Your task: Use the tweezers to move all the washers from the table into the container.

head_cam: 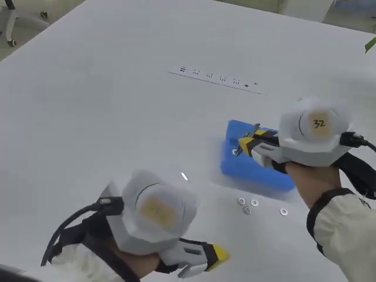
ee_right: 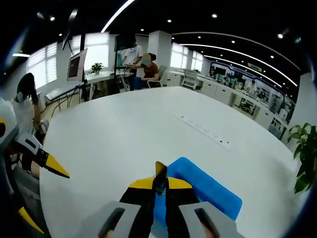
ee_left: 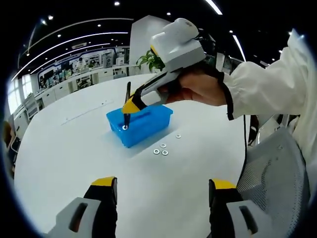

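1. The right gripper (ee_right: 159, 184): jaws pressed together on the tweezers (ee_left: 128, 91), clamping them partway along their length. The points are left free to reach below the jaws.
2. The tweezers: held steeply, points down, over the near edge of the container (head_cam: 258, 173). Judged purpose: to release a washer over the container so that it drops in.
3. The held washer (ee_left: 125, 127): a small pale ring at the tweezer points, seen in the left gripper view against the container's near rim. It appears to be pinched there. Whether it is already past the rim cannot be told.
4. The container: a blue rectangular tray, open side up, on the white table (head_cam: 117, 106), close to the work so each carry is short.
5. The loose washers (head_cam: 254, 202): four lie flat on the table just in front of the container, three clustered and one set apart towards the person's right. The task is judged unfinished, since these have yet to be moved.
6. The left gripper (ee_left: 163, 196): jaws spread, nothing between them, held low and well back from the container. It is judged idle and keeps clear of the right gripper's path.
7. The socket strip (head_cam: 217, 78): set flush in the table beyond the container, not involved.
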Demonstrator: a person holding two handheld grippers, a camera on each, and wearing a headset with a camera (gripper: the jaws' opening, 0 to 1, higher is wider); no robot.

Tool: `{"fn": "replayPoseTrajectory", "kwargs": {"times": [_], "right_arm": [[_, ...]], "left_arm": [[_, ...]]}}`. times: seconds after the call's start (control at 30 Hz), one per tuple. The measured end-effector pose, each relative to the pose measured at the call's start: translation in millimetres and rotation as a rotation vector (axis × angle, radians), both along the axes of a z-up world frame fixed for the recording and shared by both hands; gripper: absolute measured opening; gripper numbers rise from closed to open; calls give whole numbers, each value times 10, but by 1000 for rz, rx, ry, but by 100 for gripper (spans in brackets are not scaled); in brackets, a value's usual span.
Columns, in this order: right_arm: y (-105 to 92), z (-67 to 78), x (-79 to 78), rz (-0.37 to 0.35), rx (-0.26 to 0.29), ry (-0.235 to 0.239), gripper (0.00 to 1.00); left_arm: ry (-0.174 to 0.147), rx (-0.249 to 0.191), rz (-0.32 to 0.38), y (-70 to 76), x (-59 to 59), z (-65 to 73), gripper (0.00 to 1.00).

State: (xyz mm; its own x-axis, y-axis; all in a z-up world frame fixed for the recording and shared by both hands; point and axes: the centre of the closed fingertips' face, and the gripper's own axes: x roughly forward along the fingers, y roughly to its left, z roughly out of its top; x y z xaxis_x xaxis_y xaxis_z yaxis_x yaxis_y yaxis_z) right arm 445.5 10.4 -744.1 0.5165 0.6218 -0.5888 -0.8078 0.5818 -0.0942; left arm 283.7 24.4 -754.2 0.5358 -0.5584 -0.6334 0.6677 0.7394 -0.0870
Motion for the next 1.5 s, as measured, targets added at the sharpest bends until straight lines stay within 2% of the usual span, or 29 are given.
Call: {"fn": "replayPoseTrajectory", "kwargs": {"times": [0.17,0.53,0.63,0.8,1.0,1.2,1.37,1.5], "right_arm": [[-15,-105,45,-34,23,55,3],[-20,-202,8,-39,25,105,4],[-23,-171,6,-47,36,102,4],[-57,57,-49,-61,91,88,4],[-196,351,-215,-68,123,38,4],[-310,513,-495,-57,114,-18,4],[-358,456,-732,-28,87,-27,4],[-397,377,-857,-14,110,22,4]], "left_arm": [[17,-33,10,4,-2,-17,80],[18,-25,38,44,20,-50,80],[15,-24,47,65,15,-39,79],[7,-18,54,84,-5,13,79],[-22,-32,61,29,-58,153,79],[-45,-27,49,-62,-180,254,77],[-49,-24,57,-118,-285,292,77],[-48,-11,72,-167,-380,313,76]]}}
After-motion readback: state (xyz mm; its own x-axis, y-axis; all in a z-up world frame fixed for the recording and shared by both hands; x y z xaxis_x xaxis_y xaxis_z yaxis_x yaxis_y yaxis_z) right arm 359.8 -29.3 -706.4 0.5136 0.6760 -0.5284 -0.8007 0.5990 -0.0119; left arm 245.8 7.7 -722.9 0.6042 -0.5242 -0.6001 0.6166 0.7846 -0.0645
